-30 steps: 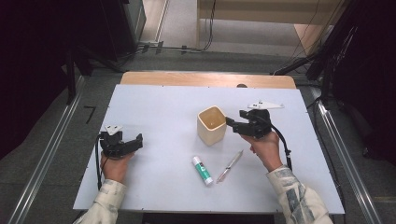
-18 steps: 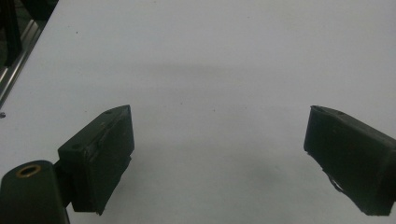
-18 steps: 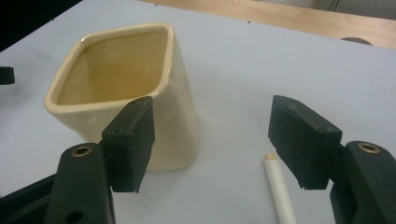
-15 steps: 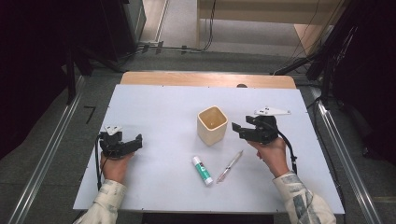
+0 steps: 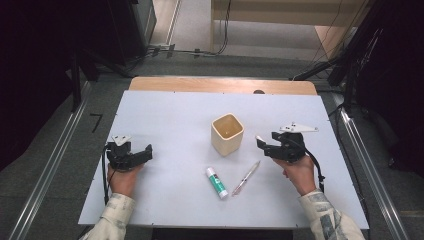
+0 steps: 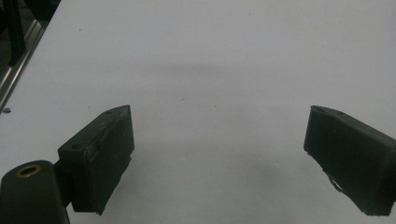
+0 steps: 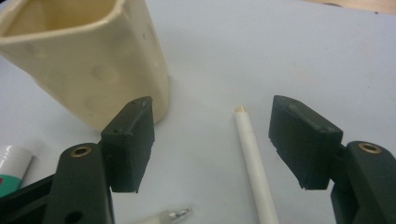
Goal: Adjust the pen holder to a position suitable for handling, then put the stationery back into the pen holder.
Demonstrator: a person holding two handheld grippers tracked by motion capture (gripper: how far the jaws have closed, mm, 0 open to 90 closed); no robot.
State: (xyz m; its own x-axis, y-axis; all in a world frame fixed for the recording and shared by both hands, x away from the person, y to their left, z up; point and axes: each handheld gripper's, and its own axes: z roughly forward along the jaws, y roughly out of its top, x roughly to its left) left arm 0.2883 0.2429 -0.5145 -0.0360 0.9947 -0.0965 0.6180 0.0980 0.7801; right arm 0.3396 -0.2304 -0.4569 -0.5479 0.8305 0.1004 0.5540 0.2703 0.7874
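My right gripper (image 5: 261,145) has drawn back from the smooth, square-rimmed cream cup (image 5: 227,133) toward 4 o'clock, jaws wide and empty above the slim white pen (image 7: 254,164). My left gripper (image 5: 147,152) gapes empty over matte white table (image 5: 165,115).

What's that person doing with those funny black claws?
A person sits at a white table holding a claw in each hand. The right claw is open and empty, beside a cream cup and just above a white pen lying flat. It looks ready to pick the pen up, maybe to drop it in the cup. A glue stick lies next to the pen. The left claw is open too, over bare table.
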